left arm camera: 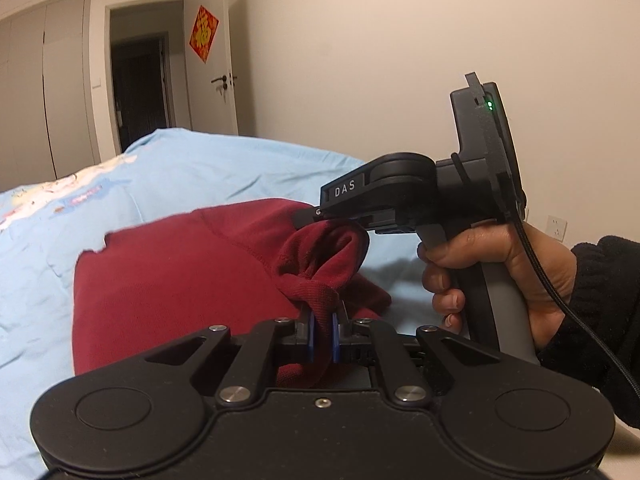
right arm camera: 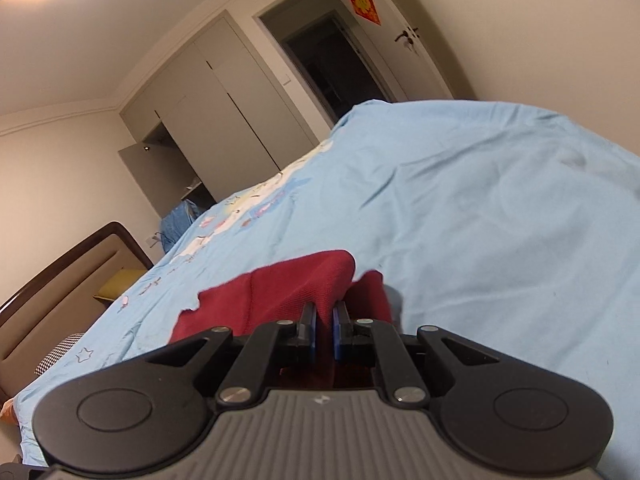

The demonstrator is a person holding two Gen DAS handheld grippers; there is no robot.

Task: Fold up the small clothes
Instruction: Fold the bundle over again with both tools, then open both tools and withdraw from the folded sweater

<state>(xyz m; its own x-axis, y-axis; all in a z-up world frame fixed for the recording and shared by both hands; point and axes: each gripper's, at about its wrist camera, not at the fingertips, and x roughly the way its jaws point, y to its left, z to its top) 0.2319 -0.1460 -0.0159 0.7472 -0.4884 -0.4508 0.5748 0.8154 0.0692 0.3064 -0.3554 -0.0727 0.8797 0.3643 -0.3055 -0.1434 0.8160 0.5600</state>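
A dark red knit garment (left arm camera: 168,280) lies on the light blue bedsheet (left arm camera: 208,172). My left gripper (left arm camera: 323,332) is shut on a bunched edge of it at the near right side. In the left wrist view my right gripper (left arm camera: 316,213), held by a hand (left arm camera: 500,276) in a black sleeve, pinches the same raised fold a little higher and further on. In the right wrist view my right gripper (right arm camera: 324,332) has red garment (right arm camera: 292,284) cloth clamped between its blue pads (right arm camera: 311,328). The cloth between the two grips hangs in a lifted bunch.
The bedsheet (right arm camera: 480,208) stretches far and right, with a cartoon print (right arm camera: 240,216) toward the headboard (right arm camera: 60,272). Beyond the bed stand wardrobe doors (right arm camera: 208,108), a dark open doorway (left arm camera: 140,84) and a door with a red decoration (left arm camera: 204,38).
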